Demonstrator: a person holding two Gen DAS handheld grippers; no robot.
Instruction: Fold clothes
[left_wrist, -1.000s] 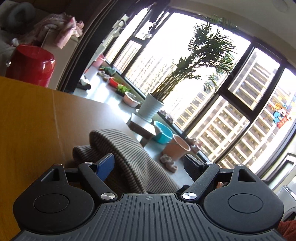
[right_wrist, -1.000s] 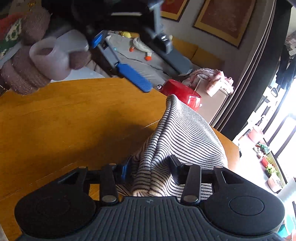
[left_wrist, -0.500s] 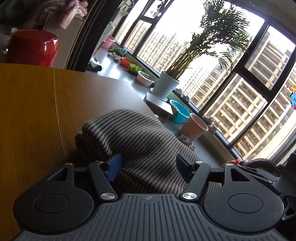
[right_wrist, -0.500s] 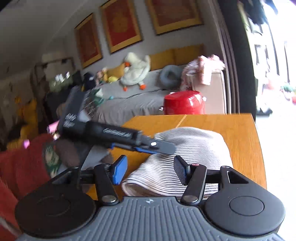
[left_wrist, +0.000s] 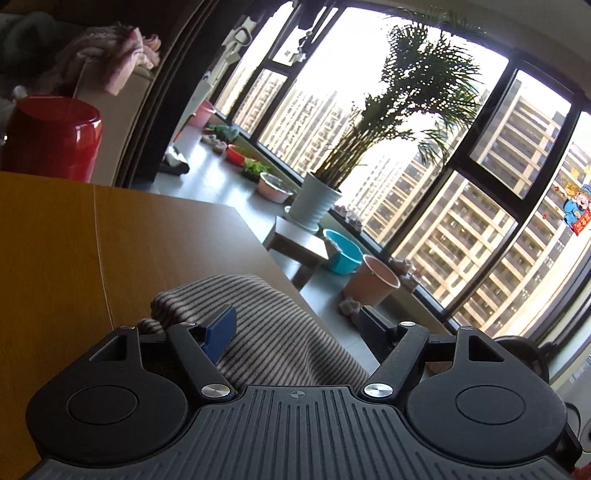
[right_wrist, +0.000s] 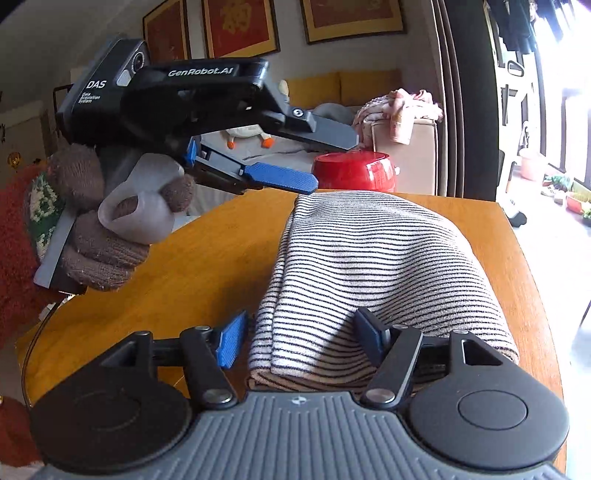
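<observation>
The striped garment (right_wrist: 373, 266) lies folded into a thick bundle on the wooden counter (right_wrist: 207, 266), toward the counter's window-side edge, with bare wood showing beyond it on the far side and to its left in the right wrist view. The right tool (right_wrist: 301, 338) sits at the near end of the garment with its jaws apart; they have just been opening, and the folded edge of the cloth lies between them. The blue pad (right_wrist: 231, 343) stands just clear of the garment's left fold, while the other finger seems to rest on or against the cloth, though the view there is too shadowed to be sure of contact. The left tool (right_wrist: 330, 162), held in a gloved hand (right_wrist: 107, 236), hangs above the counter to the left of the garment and beyond its far end, jaws spread with nothing between them. From its own camera the left tool (left_wrist: 299, 325) has its jaws wide, having opened a little further just now; the garment (left_wrist: 266, 325) lies low between and beneath them, and one blue pad (left_wrist: 219, 328) is just over the cloth. Behind the garment's far end, past the counter's edge, stands a red pot (right_wrist: 354, 171), and beyond that a box draped with pink cloth (right_wrist: 399, 107).
</observation>
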